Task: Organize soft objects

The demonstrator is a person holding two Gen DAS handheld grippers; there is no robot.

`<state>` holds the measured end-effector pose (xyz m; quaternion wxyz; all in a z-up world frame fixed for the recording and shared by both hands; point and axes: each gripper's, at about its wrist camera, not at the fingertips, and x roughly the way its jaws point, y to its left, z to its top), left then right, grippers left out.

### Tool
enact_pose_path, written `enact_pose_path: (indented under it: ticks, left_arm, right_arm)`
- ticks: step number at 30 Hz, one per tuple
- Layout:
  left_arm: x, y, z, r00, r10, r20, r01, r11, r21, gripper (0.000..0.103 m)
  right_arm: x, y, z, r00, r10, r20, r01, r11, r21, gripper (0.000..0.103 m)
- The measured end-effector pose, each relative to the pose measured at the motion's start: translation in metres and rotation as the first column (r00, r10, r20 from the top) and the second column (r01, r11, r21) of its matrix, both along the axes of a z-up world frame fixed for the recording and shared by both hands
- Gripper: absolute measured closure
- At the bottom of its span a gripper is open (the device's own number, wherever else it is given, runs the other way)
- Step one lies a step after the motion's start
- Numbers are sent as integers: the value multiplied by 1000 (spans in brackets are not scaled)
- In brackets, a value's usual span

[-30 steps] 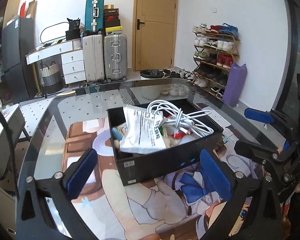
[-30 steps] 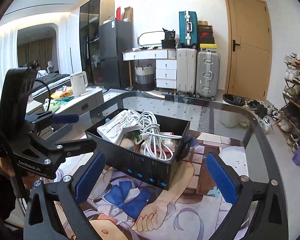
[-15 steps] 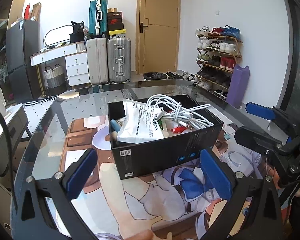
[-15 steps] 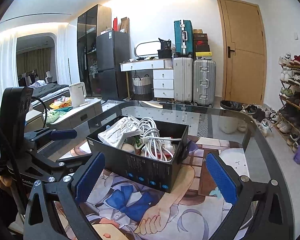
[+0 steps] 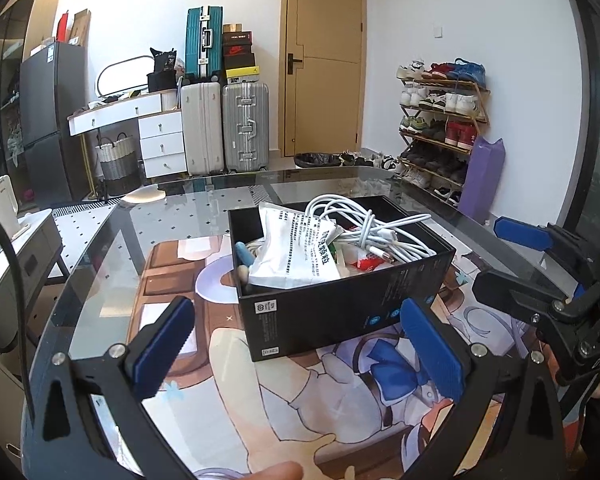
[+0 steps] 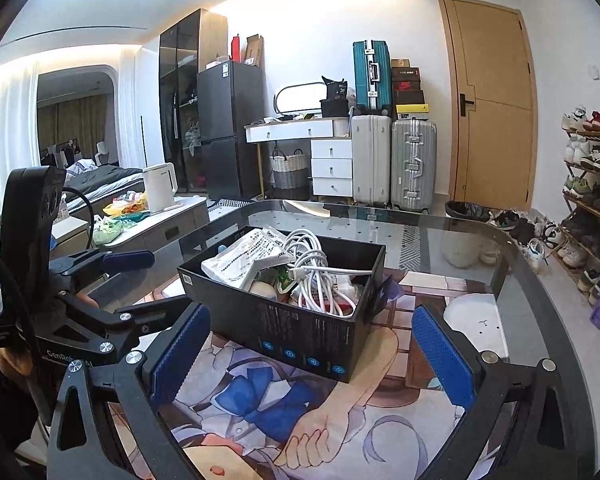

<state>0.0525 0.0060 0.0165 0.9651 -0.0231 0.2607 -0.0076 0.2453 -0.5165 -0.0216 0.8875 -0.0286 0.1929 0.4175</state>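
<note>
A black box (image 5: 340, 304) stands on the glass table, also in the right wrist view (image 6: 300, 332). It holds a white printed pouch (image 5: 296, 252), a coil of white cables (image 5: 364, 228) and small packets. In the right wrist view the pouch (image 6: 240, 260) lies left of the cables (image 6: 312, 272). My left gripper (image 5: 300, 356) is open and empty, just short of the box's near side. My right gripper (image 6: 312, 360) is open and empty, in front of the box. Each gripper shows in the other's view: the right (image 5: 540, 264), the left (image 6: 116, 292).
The table (image 5: 100, 264) has a cartoon-print mat (image 5: 300, 400) under its glass. Behind it stand suitcases (image 5: 224, 124), a white dresser (image 5: 156, 136), a door and a shoe rack (image 5: 440, 120). A side cabinet with a kettle (image 6: 160, 188) stands left of the table.
Both grippers have drawn back and tilted up a little, so the box sits lower and farther in both views. Both stay open. The box's contents have not moved.
</note>
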Motion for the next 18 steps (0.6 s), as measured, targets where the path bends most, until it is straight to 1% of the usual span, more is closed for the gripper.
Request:
enact_pose_path:
  ticks: [4, 9, 18]
  left_arm:
    - [0, 2, 0, 1000, -1, 2, 1, 1000, -14, 0]
    - [-2, 2, 1, 1000, 0, 14, 0, 1000, 0, 0]
    - [-2, 4, 1, 1000, 3, 13, -3, 1000, -3, 0]
  right_arm:
    - [0, 1, -1, 1000, 5, 3, -5, 1000, -4, 1]
    - [-1, 2, -3, 1000, 10, 3, -10, 1000, -6, 1]
    - [0, 4, -5, 1000, 13, 0, -13, 1000, -4, 1]
